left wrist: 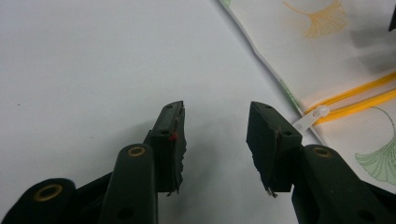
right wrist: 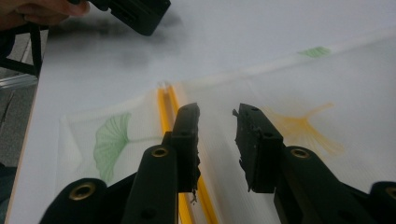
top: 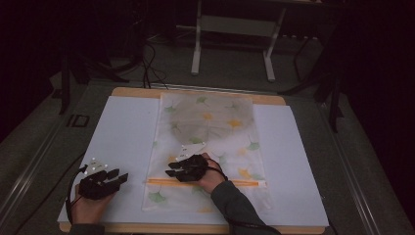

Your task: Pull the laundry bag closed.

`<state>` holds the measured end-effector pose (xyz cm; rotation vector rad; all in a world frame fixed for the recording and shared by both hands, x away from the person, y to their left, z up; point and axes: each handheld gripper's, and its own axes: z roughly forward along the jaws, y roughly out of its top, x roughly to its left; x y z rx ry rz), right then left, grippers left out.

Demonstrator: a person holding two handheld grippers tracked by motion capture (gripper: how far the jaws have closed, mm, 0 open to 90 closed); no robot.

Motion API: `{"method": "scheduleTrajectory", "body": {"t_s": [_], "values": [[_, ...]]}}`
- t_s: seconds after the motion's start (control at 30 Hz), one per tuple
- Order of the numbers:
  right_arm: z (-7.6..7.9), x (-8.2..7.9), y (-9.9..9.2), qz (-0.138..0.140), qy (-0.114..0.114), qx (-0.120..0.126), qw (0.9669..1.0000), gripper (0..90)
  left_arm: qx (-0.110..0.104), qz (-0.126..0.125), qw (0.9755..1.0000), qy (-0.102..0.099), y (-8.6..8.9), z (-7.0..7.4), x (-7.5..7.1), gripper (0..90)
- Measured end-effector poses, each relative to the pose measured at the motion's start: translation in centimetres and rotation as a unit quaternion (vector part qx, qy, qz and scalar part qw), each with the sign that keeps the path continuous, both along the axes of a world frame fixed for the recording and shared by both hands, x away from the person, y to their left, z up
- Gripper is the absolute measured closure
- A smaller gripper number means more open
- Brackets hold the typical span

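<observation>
Right gripper jaws part-open over mesh bag, gripping nothing (yellow zipper beside); left gripper wide open, empty

Black hand-held gripper jaws carry brass-ringed screw holes.

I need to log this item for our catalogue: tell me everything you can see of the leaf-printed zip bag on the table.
The bag is a long, flat, translucent white mesh-like pouch printed with green and orange ginkgo leaves. It lies lengthwise on the white sheet, near end toward the person. An orange zipper runs across it near that end, with a white pull tab at the bag's left edge. The right gripper hangs over it by the zipper, jaws apart; whether it touches the bag cannot be told. The left gripper lies beside it, apart.
</observation>
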<state>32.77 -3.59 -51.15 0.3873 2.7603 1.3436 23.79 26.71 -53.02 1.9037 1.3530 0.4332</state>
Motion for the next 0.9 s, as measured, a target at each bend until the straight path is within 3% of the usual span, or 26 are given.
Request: {"method": "scheduleTrajectory", "body": {"t_s": [0.2,0.9], "values": [[-0.4,-0.1,1.8,0.008,0.0,-0.004,1.0,74.4,-0.001,0.004,1.0,-0.001,0.2,0.0,-0.1,56.6],[-1.8,-0.9,6.4,0.033,0.012,-0.011,0.9993,75.1,-0.003,0.013,0.9999,-0.004,0.7,0.1,-0.3,56.5]]}}
